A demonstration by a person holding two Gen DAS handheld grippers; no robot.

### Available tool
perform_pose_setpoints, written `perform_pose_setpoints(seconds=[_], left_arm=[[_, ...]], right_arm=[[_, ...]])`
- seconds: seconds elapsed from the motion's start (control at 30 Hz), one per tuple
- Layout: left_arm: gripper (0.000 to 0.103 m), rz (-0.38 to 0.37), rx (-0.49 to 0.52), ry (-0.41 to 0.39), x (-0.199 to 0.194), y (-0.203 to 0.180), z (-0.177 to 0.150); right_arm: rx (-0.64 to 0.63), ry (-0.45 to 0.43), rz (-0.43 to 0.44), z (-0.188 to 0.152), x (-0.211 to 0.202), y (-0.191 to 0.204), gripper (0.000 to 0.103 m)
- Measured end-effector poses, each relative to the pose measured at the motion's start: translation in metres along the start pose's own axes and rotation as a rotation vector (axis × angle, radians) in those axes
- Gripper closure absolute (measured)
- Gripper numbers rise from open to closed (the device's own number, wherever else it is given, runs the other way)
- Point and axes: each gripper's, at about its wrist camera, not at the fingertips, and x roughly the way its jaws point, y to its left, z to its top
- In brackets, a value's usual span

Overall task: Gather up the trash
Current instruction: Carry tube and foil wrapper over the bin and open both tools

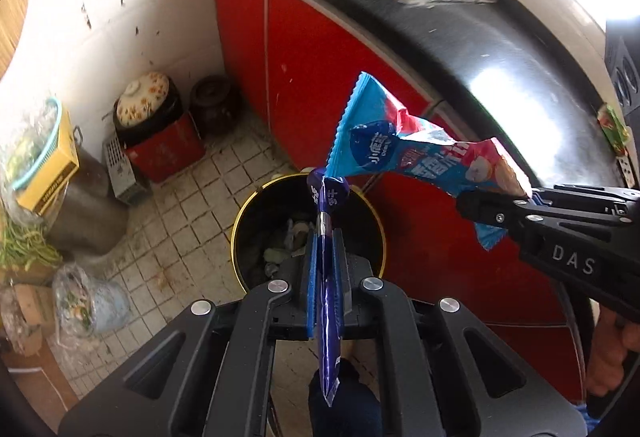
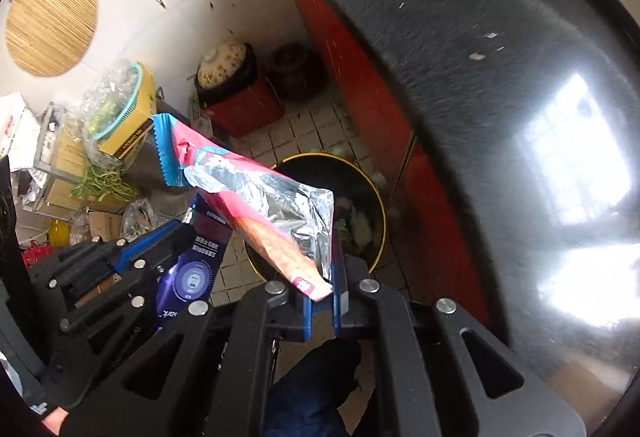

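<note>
I take the trash bin (image 1: 308, 233) as my landmark: a round black bin with a yellow rim, standing on the tiled floor (image 1: 176, 197) right against the red cabinet (image 1: 304, 49), with scraps already lying inside it. Above the cabinet runs the dark countertop (image 1: 460, 49), and a clay pot (image 1: 146, 105) sits on a red box further back from the bin, toward the wall.

Both my grippers hang above the bin. My right gripper (image 2: 321, 287) has its blue pads nearly together, clamped on one end of the pink-and-blue snack wrapper (image 2: 256, 193); the wrapper juts up and away from the fingers, its torn foil side showing, over the bin's near rim. My left gripper (image 1: 325, 265) is pinched just as narrowly on the purple wrapper (image 1: 326, 301), a thin strip gripped edge-on between the pads, its crumpled tip poking out past the fingertips directly over the bin's mouth.
</note>
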Motion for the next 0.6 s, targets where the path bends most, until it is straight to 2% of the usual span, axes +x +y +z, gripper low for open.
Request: perform_pose_setpoints(seconds=[0.13,0.53,0.57,0.6], left_arm=[[0.097,-0.005,-0.009,0.023,0.022,0.01,-0.002],[0.096,-0.03,-0.031,0.051,0.053,0.016,-0.004],[0.096,-0.032,-0.028,0.051,0.055,0.016,-0.003],[0.096,-0.031,-0.024,0.058,0.057,0.016,-0.004]], right_arm=[[0.041,0.053,-0.026,0.006,0.02,-0.004,0.095],[-0.011,0.114,-0.052,0.011,0.032,0.003,0.095],[-0.016,0.118,-0.053,0.012,0.034,0.004,0.091],[-0.019,0.119,-0.054,0.013,0.035,0.006,0.078]])
